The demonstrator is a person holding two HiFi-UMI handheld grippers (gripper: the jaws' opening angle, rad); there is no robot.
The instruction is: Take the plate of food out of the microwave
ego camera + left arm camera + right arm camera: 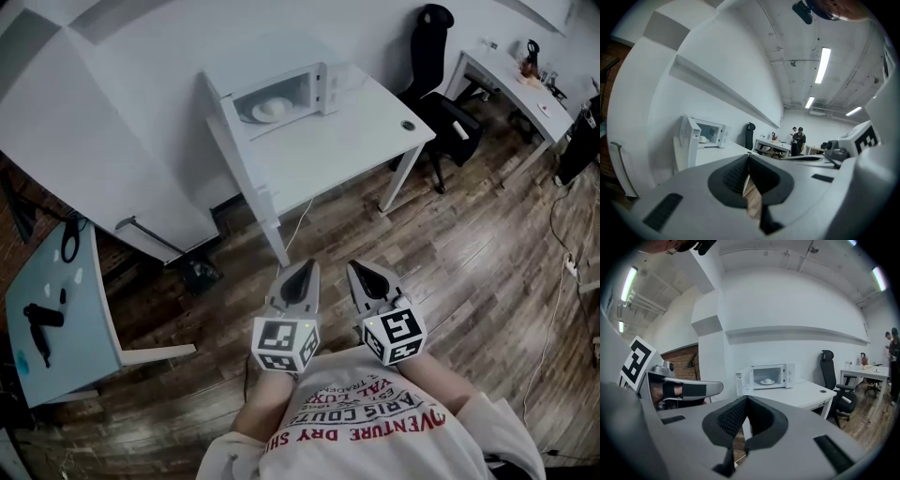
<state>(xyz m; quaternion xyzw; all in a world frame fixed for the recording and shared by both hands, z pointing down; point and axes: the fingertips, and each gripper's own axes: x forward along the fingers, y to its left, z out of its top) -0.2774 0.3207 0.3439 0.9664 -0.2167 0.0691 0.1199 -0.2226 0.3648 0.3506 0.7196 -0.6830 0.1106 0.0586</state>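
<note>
Worn wood-plank floor (469, 253), smooth matt white table (347, 141), glossy white-cased microwave (330, 86).

White plate of food (272, 110) inside open microwave (330, 86)

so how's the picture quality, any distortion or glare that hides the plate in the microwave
Head view: even light, edges bent by the wide lens, plate tiny but readable in the open microwave. Left gripper view: heavy fisheye, black corners, ceiling lights glare mildly. Right gripper view: same fisheye, plate sharp, the right tool fills the lower half.
</note>
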